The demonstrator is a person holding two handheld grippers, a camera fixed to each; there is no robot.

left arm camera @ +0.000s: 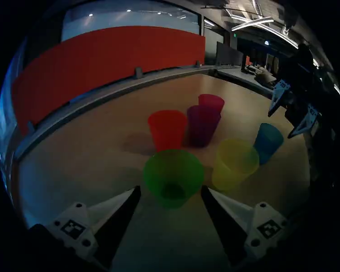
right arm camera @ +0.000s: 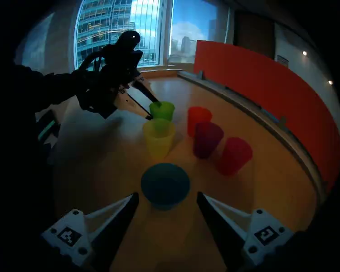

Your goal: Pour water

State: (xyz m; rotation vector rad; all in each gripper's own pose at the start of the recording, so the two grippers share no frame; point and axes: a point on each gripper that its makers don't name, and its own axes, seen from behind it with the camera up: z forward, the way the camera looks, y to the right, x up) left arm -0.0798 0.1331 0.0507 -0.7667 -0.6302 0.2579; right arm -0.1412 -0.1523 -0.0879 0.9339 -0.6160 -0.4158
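Several plastic cups stand upright on a wooden table (left arm camera: 102, 154). In the left gripper view a green cup (left arm camera: 173, 177) sits just ahead of my left gripper (left arm camera: 171, 196), whose open fingers flank it without touching. Behind it stand a yellow cup (left arm camera: 234, 163), a blue cup (left arm camera: 267, 142), a red-orange cup (left arm camera: 167, 129), a purple cup (left arm camera: 202, 124) and a pink cup (left arm camera: 211, 103). In the right gripper view the blue cup (right arm camera: 165, 185) sits just ahead of my open right gripper (right arm camera: 167, 200). Beyond it are the yellow cup (right arm camera: 158, 137) and green cup (right arm camera: 162, 110), with the left gripper (right arm camera: 148, 108) at the green cup.
A red partition (left arm camera: 106, 59) with a rail runs along the table's far side. Large windows (right arm camera: 124, 31) lie beyond the table in the right gripper view. A person's dark sleeve and hand (right arm camera: 65, 88) hold the left gripper. The right gripper (left arm camera: 292, 113) appears at the right edge.
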